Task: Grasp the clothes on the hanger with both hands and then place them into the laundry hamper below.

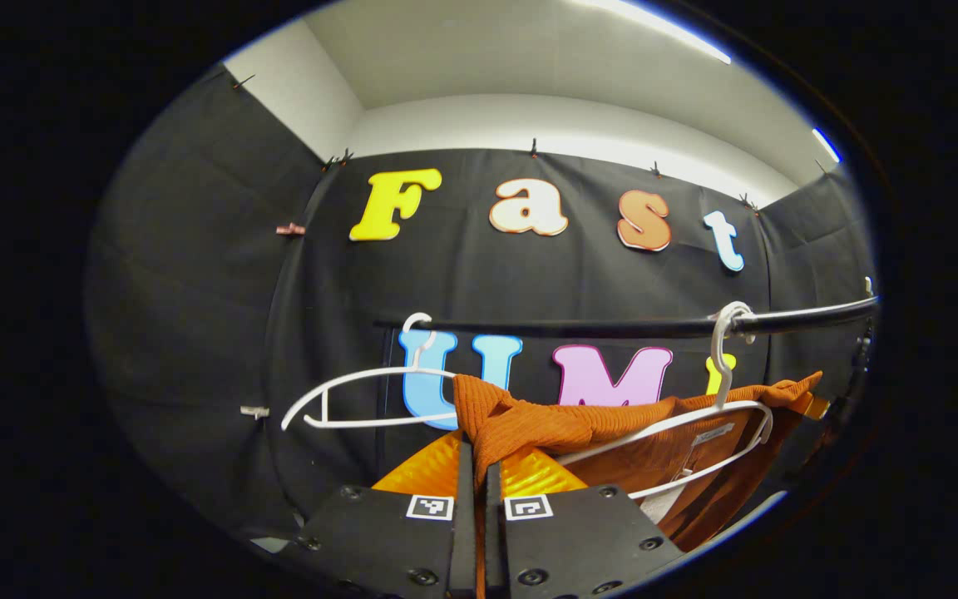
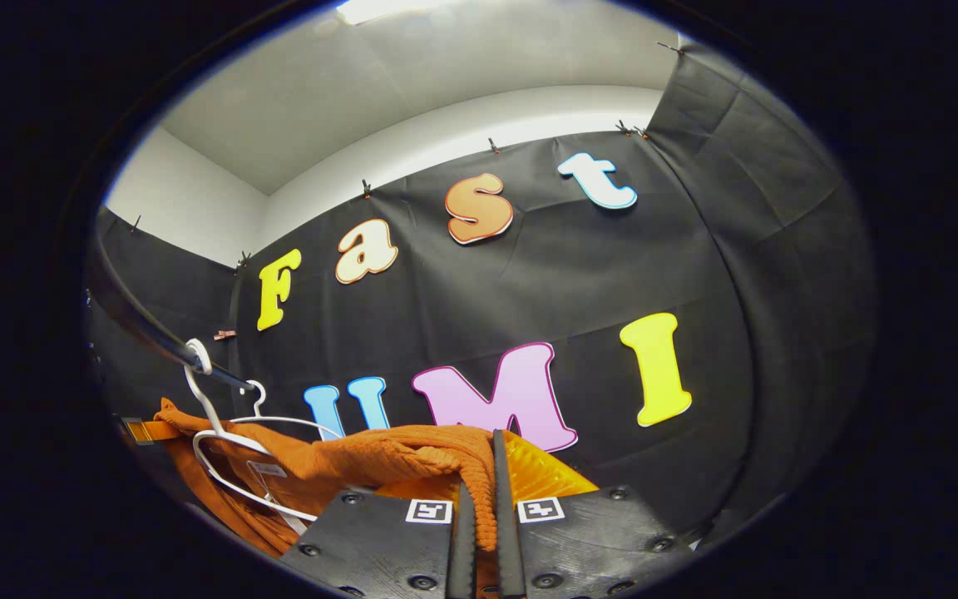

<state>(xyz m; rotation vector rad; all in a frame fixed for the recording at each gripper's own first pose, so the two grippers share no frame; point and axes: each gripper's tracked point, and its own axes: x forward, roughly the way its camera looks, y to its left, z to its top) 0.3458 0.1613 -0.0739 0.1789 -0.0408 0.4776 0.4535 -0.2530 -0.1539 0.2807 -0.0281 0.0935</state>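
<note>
An orange ribbed garment (image 1: 579,424) hangs from a white hanger (image 1: 724,416) on a dark rail (image 1: 612,326). In the left gripper view my left gripper (image 1: 476,478) is shut on one bunched end of the cloth, which stretches right toward the hanger. In the right gripper view my right gripper (image 2: 479,491) is shut on the other end of the same orange garment (image 2: 379,457), which runs left to the white hanger (image 2: 221,449) on the rail (image 2: 138,320).
A second white hanger (image 1: 362,399) hangs bare on the rail, left of the garment; the same bare hanger (image 2: 279,416) shows behind the cloth in the right gripper view. Black cloth walls close in behind and on both sides.
</note>
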